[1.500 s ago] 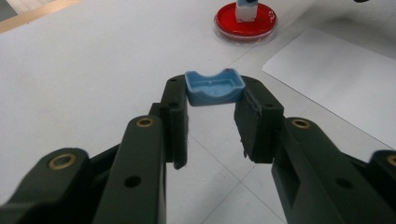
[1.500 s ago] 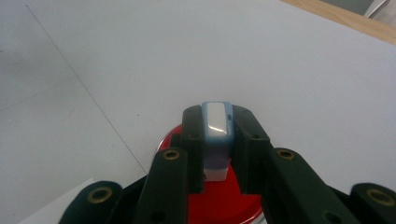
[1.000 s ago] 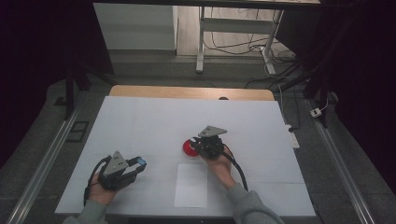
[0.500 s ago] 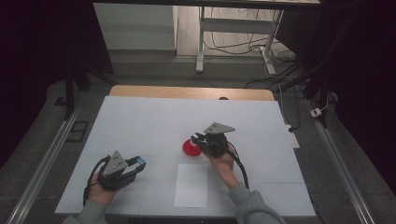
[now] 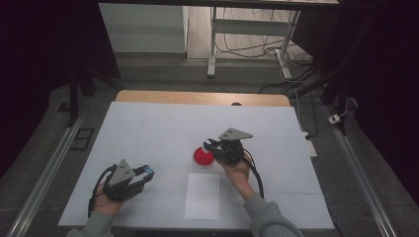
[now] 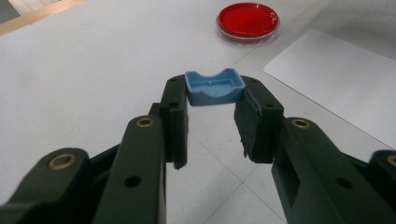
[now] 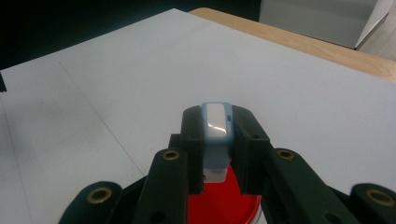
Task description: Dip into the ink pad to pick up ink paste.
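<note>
My left gripper (image 5: 146,173) rests low at the table's front left, and in the left gripper view my left gripper (image 6: 215,92) is shut on a small blue hollow plastic piece (image 6: 214,86). A red round dish (image 5: 202,157) lies mid-table, which the left gripper view has as the red dish (image 6: 247,20) ahead. My right gripper (image 5: 210,145) hovers just right of the dish. In the right gripper view my right gripper (image 7: 217,120) is shut on a pale blue piece with a glossy white face (image 7: 216,122), above the red dish (image 7: 224,203).
A white paper sheet (image 5: 203,195) lies in front of the dish, and the same sheet (image 6: 341,79) appears to the right in the left gripper view. The white tabletop (image 5: 148,128) ends in a wooden edge (image 5: 197,98) at the back. Cables and table legs stand beyond it.
My right gripper has edged slightly to the right with its piece, staying over the dish. The left hand and the dish have kept still.
</note>
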A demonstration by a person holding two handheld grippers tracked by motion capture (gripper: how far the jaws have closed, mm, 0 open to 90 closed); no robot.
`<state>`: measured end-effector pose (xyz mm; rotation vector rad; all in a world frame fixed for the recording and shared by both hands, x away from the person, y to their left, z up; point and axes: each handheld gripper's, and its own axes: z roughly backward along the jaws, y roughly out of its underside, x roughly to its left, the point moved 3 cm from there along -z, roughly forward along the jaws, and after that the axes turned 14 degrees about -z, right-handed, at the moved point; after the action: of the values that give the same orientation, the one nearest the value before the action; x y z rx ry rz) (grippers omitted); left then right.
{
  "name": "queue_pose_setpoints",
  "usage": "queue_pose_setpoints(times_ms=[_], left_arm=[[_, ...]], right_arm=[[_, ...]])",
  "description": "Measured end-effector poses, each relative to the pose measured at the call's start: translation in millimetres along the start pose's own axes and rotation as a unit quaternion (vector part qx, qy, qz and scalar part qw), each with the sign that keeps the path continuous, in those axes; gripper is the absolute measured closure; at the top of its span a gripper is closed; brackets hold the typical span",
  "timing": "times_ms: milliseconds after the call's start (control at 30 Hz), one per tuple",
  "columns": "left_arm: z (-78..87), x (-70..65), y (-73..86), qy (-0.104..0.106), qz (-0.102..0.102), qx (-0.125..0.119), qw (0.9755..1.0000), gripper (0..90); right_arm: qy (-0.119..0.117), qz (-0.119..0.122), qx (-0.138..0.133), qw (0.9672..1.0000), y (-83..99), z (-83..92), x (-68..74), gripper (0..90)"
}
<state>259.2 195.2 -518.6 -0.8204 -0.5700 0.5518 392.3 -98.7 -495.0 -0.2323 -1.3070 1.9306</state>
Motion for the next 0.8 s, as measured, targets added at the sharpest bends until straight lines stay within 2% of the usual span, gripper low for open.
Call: queue_pose_setpoints(times_ms=[800], left_arm=[[-0.3,0.6,0.6,0.0,0.002,0.0,1.0,64.9]], right_arm=[[-0.017,-0.004,-0.017,0.9997,-7.5,20.4,0.5,75.3]])
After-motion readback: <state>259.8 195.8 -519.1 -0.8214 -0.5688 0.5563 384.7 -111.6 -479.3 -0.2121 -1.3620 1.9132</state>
